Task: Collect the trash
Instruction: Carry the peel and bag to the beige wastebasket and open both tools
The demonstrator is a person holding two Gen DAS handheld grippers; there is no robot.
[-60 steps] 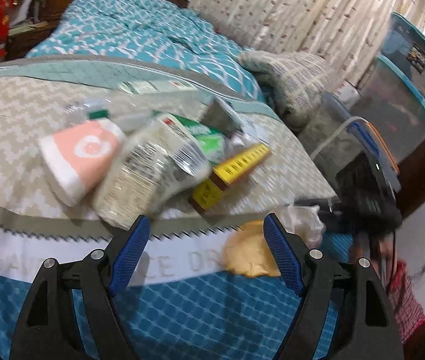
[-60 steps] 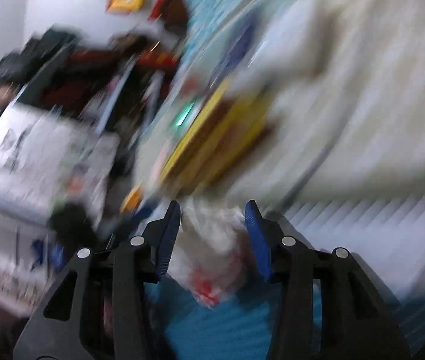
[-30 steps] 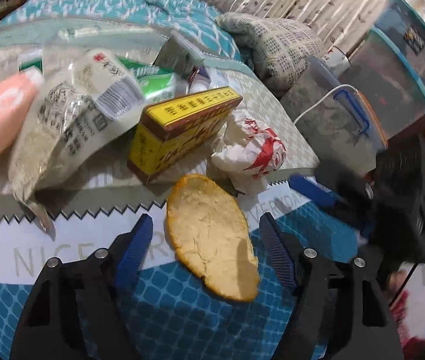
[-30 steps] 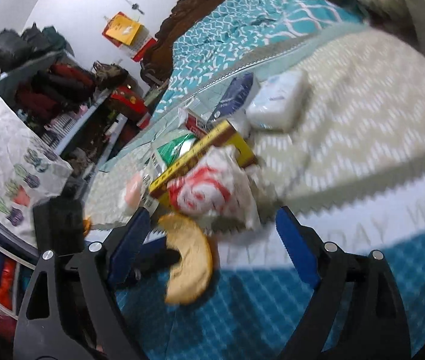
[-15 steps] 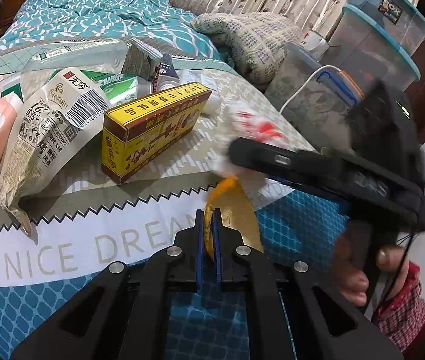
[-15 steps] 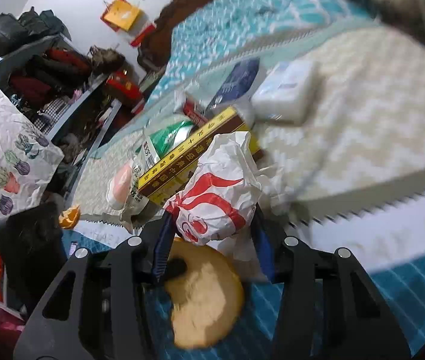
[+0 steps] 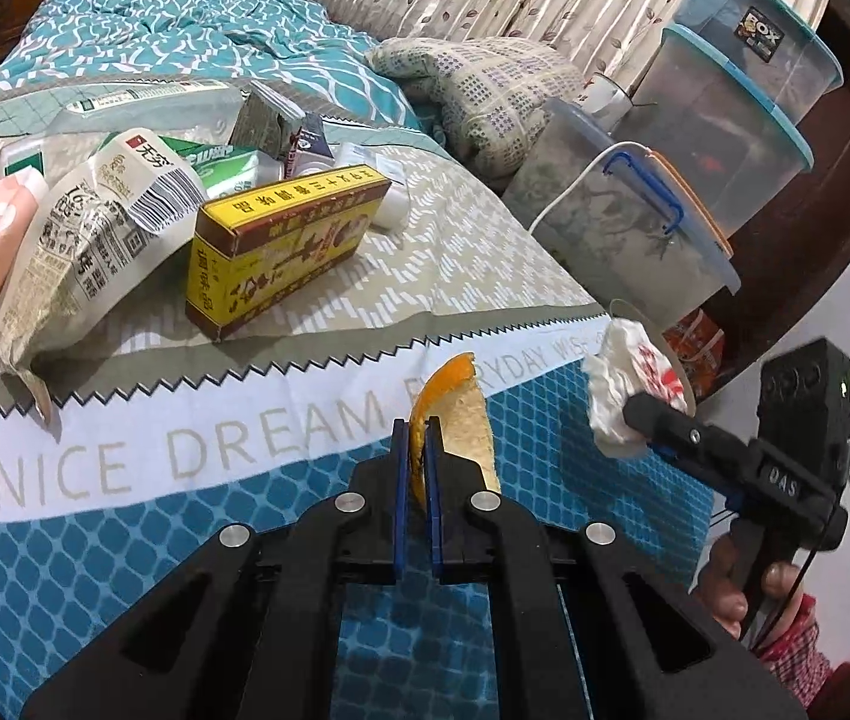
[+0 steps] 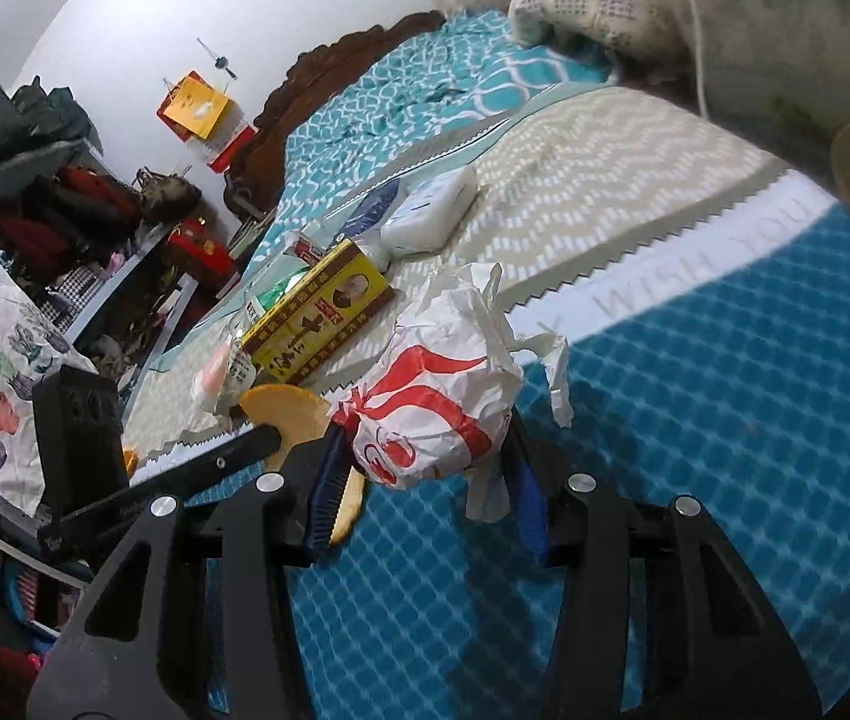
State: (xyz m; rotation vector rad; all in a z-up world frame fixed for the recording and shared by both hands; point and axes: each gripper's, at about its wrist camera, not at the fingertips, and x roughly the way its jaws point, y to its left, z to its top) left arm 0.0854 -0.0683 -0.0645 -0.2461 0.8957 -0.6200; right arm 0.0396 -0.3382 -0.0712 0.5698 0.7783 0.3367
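- Over the bed's foot edge, my left tongs pinch the orange peel upright.
- My right tongs, further right, clamp the crumpled wrapper.

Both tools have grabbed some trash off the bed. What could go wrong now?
The left tool pinches only the thin edge of the orange peel, so the peel might twist or slip out on the way. The right tool squeezes the crumpled red-and-white wrapper, and loose flaps hang free; one may snag or tear. The two tools sit close together, so they might bump.
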